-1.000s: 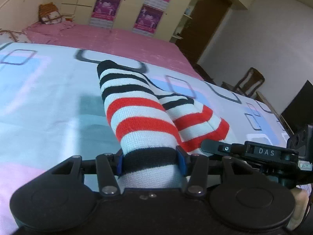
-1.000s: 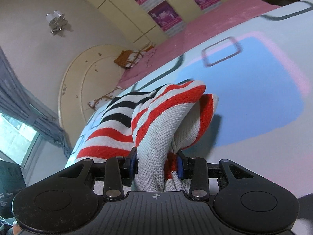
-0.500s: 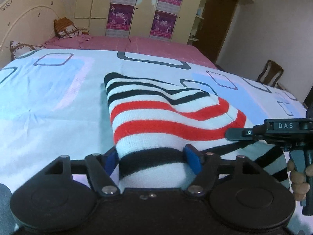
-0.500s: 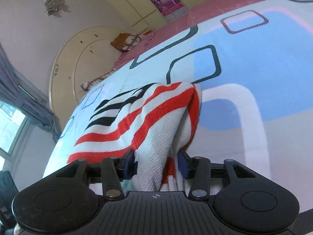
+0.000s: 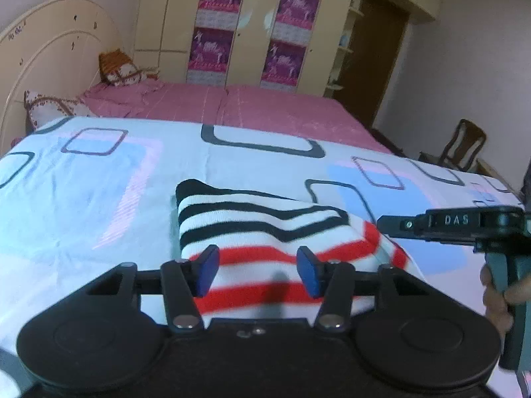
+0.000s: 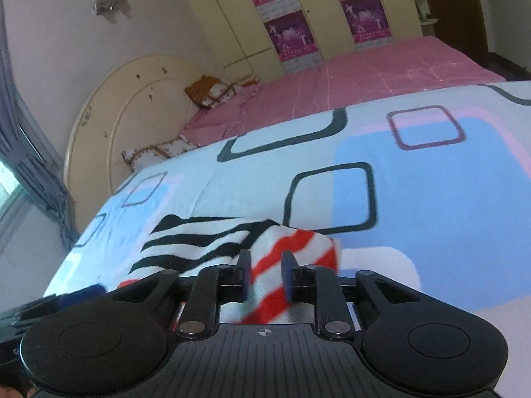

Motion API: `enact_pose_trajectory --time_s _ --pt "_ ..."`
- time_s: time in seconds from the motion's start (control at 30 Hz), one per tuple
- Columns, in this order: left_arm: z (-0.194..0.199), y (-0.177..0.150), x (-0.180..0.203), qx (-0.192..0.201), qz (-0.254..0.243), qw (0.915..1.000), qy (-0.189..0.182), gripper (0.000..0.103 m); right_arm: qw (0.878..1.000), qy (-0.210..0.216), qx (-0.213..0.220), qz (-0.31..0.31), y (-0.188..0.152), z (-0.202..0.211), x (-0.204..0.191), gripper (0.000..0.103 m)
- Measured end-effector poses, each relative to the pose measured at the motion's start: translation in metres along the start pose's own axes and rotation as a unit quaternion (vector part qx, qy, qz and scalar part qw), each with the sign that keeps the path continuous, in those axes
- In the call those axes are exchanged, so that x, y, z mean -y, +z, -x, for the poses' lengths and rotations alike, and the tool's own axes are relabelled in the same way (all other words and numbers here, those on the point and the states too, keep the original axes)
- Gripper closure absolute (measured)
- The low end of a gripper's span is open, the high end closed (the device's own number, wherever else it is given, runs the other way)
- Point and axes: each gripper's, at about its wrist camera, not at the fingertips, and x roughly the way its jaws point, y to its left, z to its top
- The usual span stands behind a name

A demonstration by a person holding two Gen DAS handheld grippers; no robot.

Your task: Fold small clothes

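The red, black and white striped knitted garment lies folded on the bed's patterned sheet, so the left tongs hang spread and empty over its near edge, while the right tongs, narrowly parted, straddle its red-striped corner, apparently freeing it.

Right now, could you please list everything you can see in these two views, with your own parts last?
Garment: one, white knit with black and red stripes, folded on the bedsheet.
Bedsheet: one, pale blue, pink and white with dark rounded squares, near part of bed.
Pink cover: one, far part of bed.
Pillows: two, patterned, by the cream headboard.
Posters: four, purple, on wardrobe doors.
Chair: one, brown, far right.
Left gripper: black, blue pads, jaws open over the garment.
Right gripper: black, jaws apart around the red-striped end.
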Motion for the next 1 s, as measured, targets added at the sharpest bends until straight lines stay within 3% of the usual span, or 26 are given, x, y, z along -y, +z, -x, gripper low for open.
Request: enact_pose_trajectory --time_s 0.13,0.23,0.33,0.47,0.57,0.7,0.9,1.0 --pt "-0.028 -0.001 -0.004 -0.011 0.003 0.9997 0.021 0.057 1.000 -0.017 -0.009 0.024 -0.002 -0.024 -0.012 0.083" --pt "-0.040 -0.009 -0.005 -0.023 -0.009 0.9993 0.028 0.055 0.995 -0.067 -0.029 0.060 -0.010 -0.046 -0.012 0.083" --pt "-0.043 -0.009 -0.008 -0.022 -0.005 0.9994 0.028 0.054 0.993 -0.088 -0.023 0.075 -0.019 -0.057 -0.003 0.085" --pt "-0.028 -0.008 -0.001 -0.012 -0.014 0.9991 0.037 0.056 0.993 -0.084 -0.024 0.077 -0.016 -0.052 -0.003 0.084" --pt "-0.010 -0.010 0.003 -0.003 -0.020 0.9991 0.038 0.056 0.997 -0.056 -0.010 0.052 -0.013 -0.030 -0.003 0.084" --pt "0.015 -0.020 0.010 -0.005 -0.034 0.9989 0.031 0.056 0.997 -0.031 0.010 0.069 -0.018 0.002 -0.016 0.084" --pt "0.043 -0.047 0.019 -0.009 -0.047 0.9983 0.033 0.056 0.996 -0.019 -0.005 0.082 -0.049 0.029 -0.024 0.084" --pt "0.045 -0.059 0.023 -0.004 -0.067 0.9968 0.043 0.054 0.994 -0.033 -0.016 0.103 -0.069 0.030 -0.027 0.085"
